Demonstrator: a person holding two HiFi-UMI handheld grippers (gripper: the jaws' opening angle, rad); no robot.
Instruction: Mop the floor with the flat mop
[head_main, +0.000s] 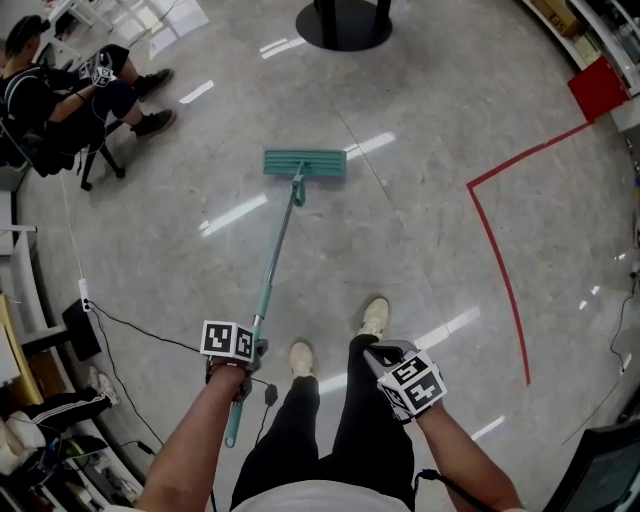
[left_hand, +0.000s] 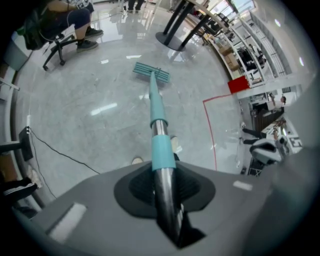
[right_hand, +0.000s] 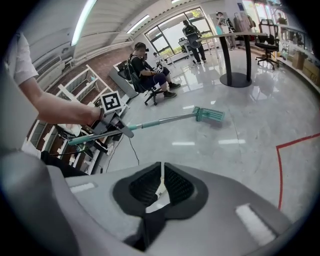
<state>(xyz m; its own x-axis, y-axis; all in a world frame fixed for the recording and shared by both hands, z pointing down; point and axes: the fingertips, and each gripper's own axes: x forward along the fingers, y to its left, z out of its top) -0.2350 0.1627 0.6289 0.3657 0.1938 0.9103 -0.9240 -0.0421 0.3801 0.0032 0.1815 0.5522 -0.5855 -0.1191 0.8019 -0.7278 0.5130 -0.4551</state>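
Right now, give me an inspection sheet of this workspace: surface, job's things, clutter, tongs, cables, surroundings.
Surface: glossy grey floor, marked with a red tape line.
Job's things: flat mop, head flat on the floor ahead; handle slants back to the person.
Clutter: black box by the left wall.
Grippers: left tongs shut on the handle; right tongs shut, nothing between.
Cables: black cable trails from the box towards the person's feet.
Surroundings: seated person upper left; round table base ahead.
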